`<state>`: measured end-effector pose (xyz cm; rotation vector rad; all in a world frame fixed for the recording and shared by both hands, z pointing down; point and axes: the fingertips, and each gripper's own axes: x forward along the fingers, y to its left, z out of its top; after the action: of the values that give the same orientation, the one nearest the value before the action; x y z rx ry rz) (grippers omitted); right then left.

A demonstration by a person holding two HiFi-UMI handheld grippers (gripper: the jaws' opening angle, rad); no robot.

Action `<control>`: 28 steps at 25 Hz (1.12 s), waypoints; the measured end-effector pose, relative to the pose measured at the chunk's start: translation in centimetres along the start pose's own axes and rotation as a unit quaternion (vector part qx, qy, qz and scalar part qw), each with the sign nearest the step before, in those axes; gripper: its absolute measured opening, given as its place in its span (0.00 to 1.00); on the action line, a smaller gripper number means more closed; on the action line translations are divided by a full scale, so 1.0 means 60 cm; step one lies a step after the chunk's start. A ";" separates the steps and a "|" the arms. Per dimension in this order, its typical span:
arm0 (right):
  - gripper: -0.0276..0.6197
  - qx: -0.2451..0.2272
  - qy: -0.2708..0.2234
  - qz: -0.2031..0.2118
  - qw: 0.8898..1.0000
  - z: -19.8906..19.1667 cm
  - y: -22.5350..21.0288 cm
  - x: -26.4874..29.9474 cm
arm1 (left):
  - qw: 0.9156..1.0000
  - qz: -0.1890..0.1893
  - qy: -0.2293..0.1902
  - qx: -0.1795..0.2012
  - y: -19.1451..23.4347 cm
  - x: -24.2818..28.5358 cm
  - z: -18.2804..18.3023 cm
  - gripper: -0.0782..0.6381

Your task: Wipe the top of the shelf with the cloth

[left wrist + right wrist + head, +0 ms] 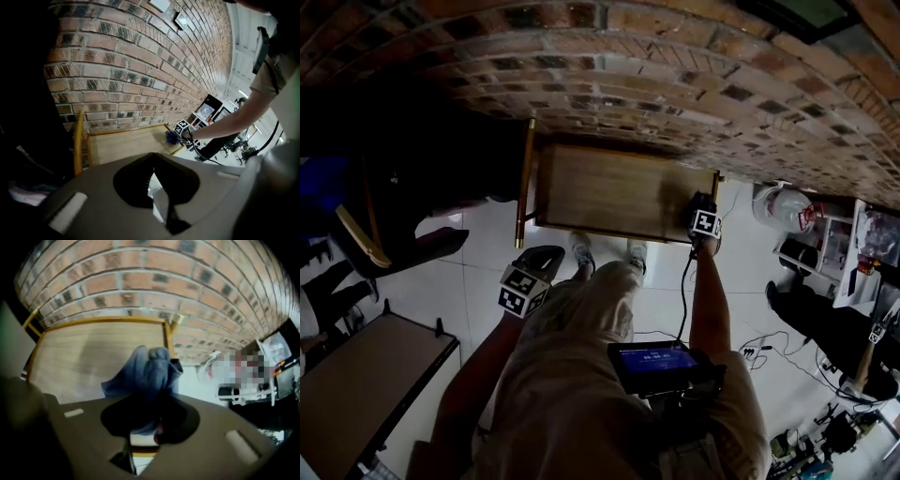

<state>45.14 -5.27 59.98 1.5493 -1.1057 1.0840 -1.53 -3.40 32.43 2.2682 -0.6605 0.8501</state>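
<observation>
The shelf's wooden top, framed in brass, stands against a brick wall. My right gripper rests at its right end, shut on a bunched blue cloth that lies on the wood near the right rail. From the left gripper view, the cloth and the right gripper's marker cube show at the shelf's far end. My left gripper hangs off the shelf's front left corner, over the floor. Its jaws look closed with nothing between them.
The brick wall runs behind the shelf. A dark chair stands at the left and a wooden tabletop at the lower left. Bags and drawers crowd the right. Cables lie on the white floor.
</observation>
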 end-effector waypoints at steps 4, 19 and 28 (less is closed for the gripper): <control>0.19 -0.011 -0.003 0.008 1.000 0.019 0.047 -0.008 | 1.000 -0.006 0.001 0.010 -0.005 0.009 0.003 0.11; 0.19 -0.331 -0.069 0.307 0.890 0.003 0.939 -0.201 | 0.994 0.084 0.006 -0.067 0.082 -0.118 -0.113 0.11; 0.19 -0.246 -0.048 0.165 0.954 -0.035 0.527 -0.108 | 0.997 0.065 0.005 -0.051 0.085 -0.100 -0.100 0.11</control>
<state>12.93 -7.83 59.87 1.0518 -1.6038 0.8595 -11.15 -1.33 33.69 2.1459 -0.8351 0.8685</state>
